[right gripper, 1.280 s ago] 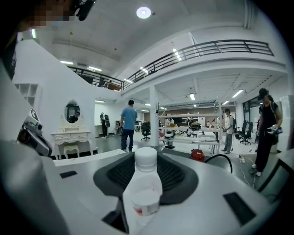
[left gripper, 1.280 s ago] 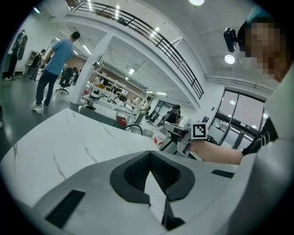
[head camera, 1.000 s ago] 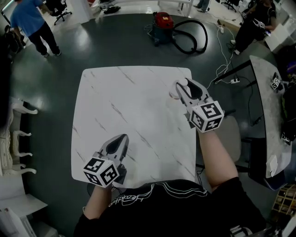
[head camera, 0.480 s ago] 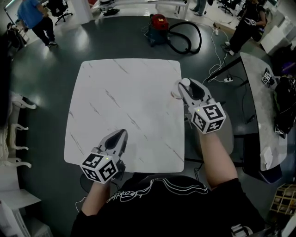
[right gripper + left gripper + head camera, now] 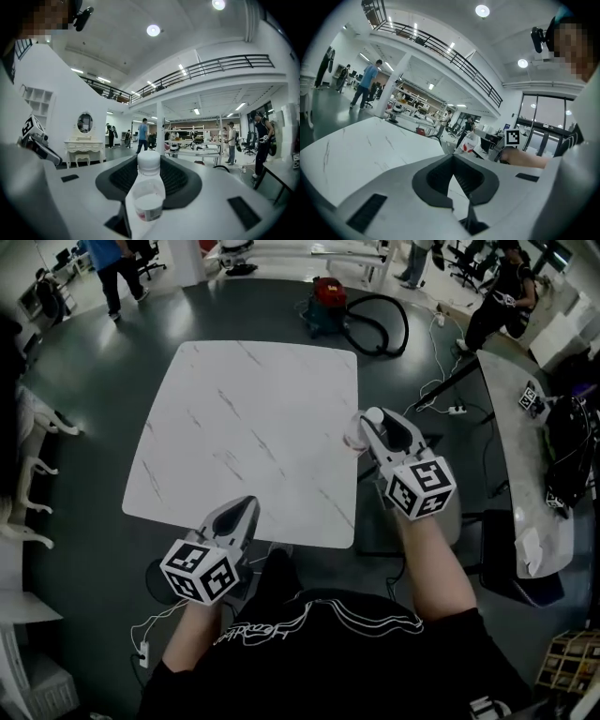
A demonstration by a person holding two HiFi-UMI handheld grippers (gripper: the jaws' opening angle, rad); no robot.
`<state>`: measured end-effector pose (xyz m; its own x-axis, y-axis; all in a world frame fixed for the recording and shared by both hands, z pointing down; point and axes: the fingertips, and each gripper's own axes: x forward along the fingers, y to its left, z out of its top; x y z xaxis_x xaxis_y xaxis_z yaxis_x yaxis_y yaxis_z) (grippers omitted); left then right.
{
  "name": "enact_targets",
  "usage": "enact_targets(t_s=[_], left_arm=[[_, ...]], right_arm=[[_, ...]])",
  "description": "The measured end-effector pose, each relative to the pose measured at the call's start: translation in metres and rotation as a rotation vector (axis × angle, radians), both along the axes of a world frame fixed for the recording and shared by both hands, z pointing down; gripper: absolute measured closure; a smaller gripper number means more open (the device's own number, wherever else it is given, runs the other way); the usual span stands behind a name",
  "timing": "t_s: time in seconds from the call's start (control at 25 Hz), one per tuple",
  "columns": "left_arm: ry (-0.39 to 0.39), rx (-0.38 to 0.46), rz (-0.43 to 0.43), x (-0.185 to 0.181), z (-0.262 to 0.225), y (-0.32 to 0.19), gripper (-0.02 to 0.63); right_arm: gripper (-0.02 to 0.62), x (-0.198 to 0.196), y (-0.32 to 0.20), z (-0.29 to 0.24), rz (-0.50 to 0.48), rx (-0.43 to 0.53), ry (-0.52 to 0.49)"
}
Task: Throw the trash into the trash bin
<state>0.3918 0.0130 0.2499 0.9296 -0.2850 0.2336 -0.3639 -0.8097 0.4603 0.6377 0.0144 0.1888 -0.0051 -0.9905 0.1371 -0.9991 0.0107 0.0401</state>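
Grey-shelled left claw (image 5: 246, 510), count one: at 7 o'clock of the tabletop (image 5: 234, 409), jaws pressed together on nothing.

White marble tabletop, count one under my claws; I see nothing resting on it.

Red vacuum cleaner (image 5: 328, 292) with black hose, count one: on the floor at 12 o'clock beyond the tabletop.

Right claw (image 5: 375, 420), count one: at the tabletop's 3 o'clock edge, jaws part-way apart and clamped on the bottle (image 5: 149, 190).

Clear plastic bottle, white cap, count one: the task's trash, lying along the jaws with its cap pointing away from the claw's camera, off the surface.

Second marble tabletop (image 5: 514, 456), count one: at 3 o'clock, well apart.

People, count three in the head view, all far off around 11 to 1 o'clock.

Trash bin, count none in any view.

Handling note, my judgement: the step is carriage. I would hold the clamp steady, since a thin empty bottle can squirm out, find the bin first, and let go only once the bottle is squarely above its mouth.
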Motion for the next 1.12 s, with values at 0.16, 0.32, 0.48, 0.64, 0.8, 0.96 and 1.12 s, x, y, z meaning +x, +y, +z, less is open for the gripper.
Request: enact_targets(t_s=[0.16, 0.32, 0.48, 0.64, 0.8, 0.96, 1.12], left_arm=[[-0.009, -0.004, -0.079, -0.04, 0.003, 0.031, 0.601], [-0.031, -0.023, -0.212, -0.088, 0.01, 0.05, 0.601], [-0.03, -0.041, -0.352, -0.146, 0.018, 0.057, 0.601], [-0.011, -0.073, -0.506, -0.21, 0.028, 0.055, 0.601], [0.003, -0.126, -0.629, -0.27, 0.05, 0.052, 0.601], [-0.008, -0.171, -0.733, -0.342, 0.074, 0.053, 0.601], [-0.001, -0.231, -0.849, -0.422, 0.097, 0.054, 0.601]], right_arm=[[0.426, -0.044, 0.01, -0.004, -0.095, 0.019, -0.02], [0.426, -0.1, 0.003, -0.001, -0.235, 0.021, -0.049], [0.426, -0.17, -0.015, 0.004, -0.382, 0.006, -0.067], [0.426, -0.248, -0.035, 0.01, -0.529, -0.02, -0.065], [0.426, -0.325, -0.055, 0.023, -0.659, -0.05, -0.064], [0.426, -0.415, -0.069, 0.042, -0.782, -0.082, -0.048], [0.426, -0.515, -0.079, 0.071, -0.913, -0.153, -0.036]])
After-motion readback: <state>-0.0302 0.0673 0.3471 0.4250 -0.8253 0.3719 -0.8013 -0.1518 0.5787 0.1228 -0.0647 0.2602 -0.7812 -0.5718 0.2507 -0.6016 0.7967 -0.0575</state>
